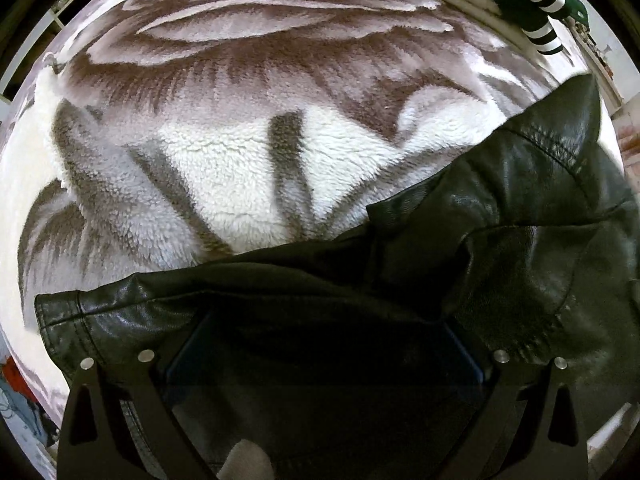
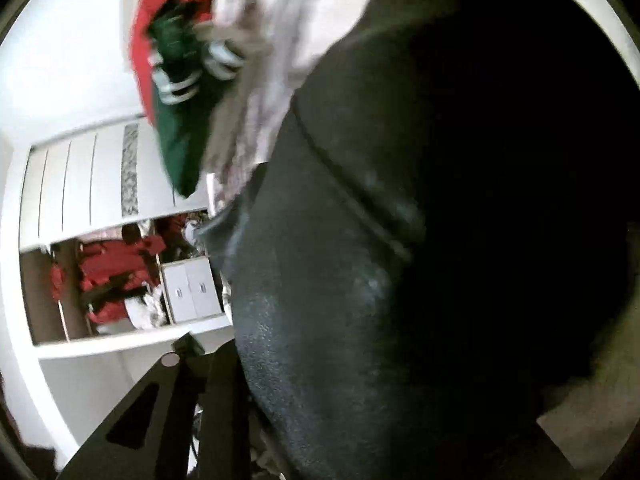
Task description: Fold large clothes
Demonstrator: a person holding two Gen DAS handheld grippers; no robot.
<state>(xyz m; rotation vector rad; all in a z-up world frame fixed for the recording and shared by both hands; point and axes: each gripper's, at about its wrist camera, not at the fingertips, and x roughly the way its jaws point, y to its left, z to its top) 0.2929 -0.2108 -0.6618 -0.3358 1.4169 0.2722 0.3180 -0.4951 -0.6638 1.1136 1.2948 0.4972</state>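
I am folding a big black leather jacket [image 1: 500, 216] on a fluffy rose blanket [image 1: 248, 92].

The blanket is the biggest thing and it lies under everything. The jacket comes next. In the left view it runs long from low left to high right, and its near edge hangs over my left claw [image 1: 324, 344]. So the jacket is right at this claw, not far away. I think the left claw is pinching the jacket, but the cloth hides the tips, so I cannot tell for sure. In the right view the jacket [image 2: 360, 280] fills most of the picture, very close and blurry. I see only one finger of my right claw [image 2: 192, 380], so I cannot tell if it is spread or pressed together. A green striped top [image 1: 532, 4] lies far off on the blanket. I think both claws are near enough to lift this edge over.
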